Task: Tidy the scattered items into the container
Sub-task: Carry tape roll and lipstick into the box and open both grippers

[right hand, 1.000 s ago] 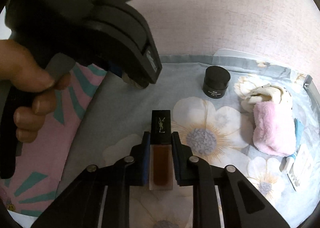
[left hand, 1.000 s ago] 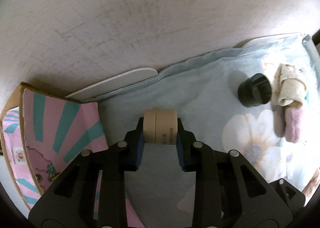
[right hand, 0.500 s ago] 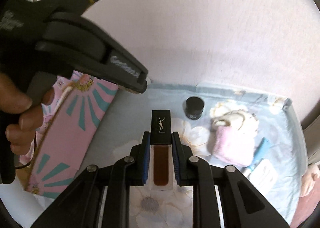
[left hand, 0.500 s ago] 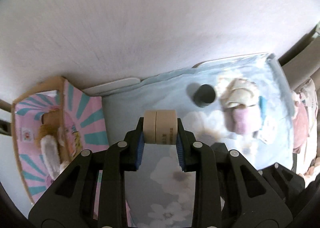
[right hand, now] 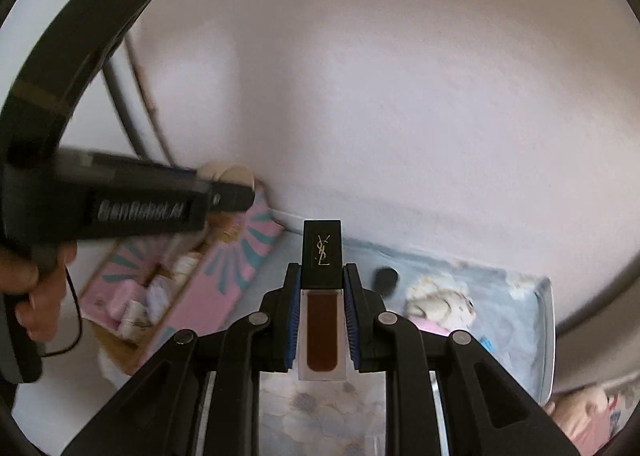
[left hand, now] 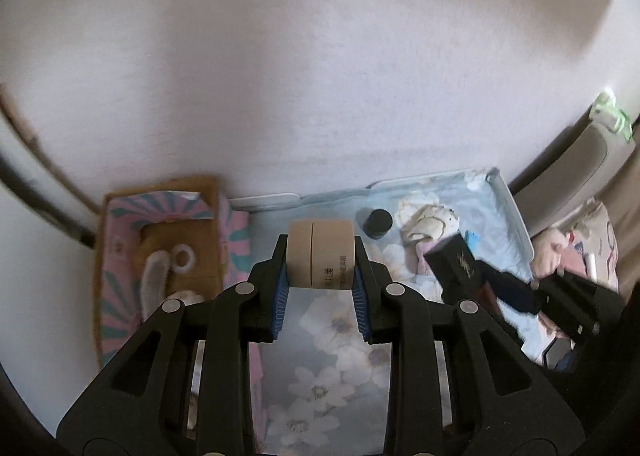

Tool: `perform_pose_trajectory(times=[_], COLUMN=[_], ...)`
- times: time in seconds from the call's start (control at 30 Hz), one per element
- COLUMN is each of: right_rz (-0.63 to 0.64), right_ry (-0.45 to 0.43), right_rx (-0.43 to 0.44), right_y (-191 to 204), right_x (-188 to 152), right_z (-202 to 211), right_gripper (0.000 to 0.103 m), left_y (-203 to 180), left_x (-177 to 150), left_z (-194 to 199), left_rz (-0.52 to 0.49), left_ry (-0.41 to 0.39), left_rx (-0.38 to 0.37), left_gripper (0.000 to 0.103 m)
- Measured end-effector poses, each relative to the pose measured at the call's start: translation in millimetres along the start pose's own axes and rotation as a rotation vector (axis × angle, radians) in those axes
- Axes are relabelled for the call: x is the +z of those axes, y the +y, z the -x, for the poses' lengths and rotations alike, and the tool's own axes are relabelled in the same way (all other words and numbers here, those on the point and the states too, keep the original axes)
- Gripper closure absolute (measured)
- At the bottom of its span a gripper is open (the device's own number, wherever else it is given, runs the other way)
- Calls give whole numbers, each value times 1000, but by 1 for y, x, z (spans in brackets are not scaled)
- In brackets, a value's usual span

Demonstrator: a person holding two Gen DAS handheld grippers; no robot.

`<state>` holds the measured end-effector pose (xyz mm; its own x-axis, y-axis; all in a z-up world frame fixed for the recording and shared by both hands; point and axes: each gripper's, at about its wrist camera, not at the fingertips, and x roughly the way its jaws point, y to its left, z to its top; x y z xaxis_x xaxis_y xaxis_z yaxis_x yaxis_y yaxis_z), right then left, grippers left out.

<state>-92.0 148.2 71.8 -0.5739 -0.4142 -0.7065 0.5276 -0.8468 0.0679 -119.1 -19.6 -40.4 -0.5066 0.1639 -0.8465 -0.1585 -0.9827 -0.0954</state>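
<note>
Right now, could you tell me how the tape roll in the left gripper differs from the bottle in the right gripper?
The tape roll is a tan, opaque cylinder; the bottle is a flat-sided clear body with dark brown liquid and a black cap. The roll lies crosswise between the left gripper's fingers; the bottle points lengthwise out of the right gripper. Both are held above the floral cloth.

— How many of those black two-finger grippers? 
— Two: left gripper (left hand: pixel 320 288), right gripper (right hand: pixel 321 304).
— Held things?
— One tan tape roll (left hand: pixel 321 254), one dark-red cosmetic bottle with a black cap (right hand: pixel 322 296).
— And the rest?
— One small black round jar (left hand: pixel 378 220). One pink-and-teal striped cardboard box (left hand: pixel 120 256).
</note>
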Motion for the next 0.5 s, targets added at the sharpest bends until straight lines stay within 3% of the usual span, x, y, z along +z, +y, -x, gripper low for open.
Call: perform_pose_trajectory(times=[0.2, 0.5], right_rz=[55, 110], right_ry=[-10, 43], right_rx=[85, 225], right_y=[22, 69], right_x=[30, 62], right_z=[0, -29], right_gripper=[85, 85], left_y=[37, 92], left_x=[-19, -58], left_z=[39, 58], left_rz=[82, 209], left_ry=[-44, -57], left_rx=[47, 120], left_gripper=[78, 78])
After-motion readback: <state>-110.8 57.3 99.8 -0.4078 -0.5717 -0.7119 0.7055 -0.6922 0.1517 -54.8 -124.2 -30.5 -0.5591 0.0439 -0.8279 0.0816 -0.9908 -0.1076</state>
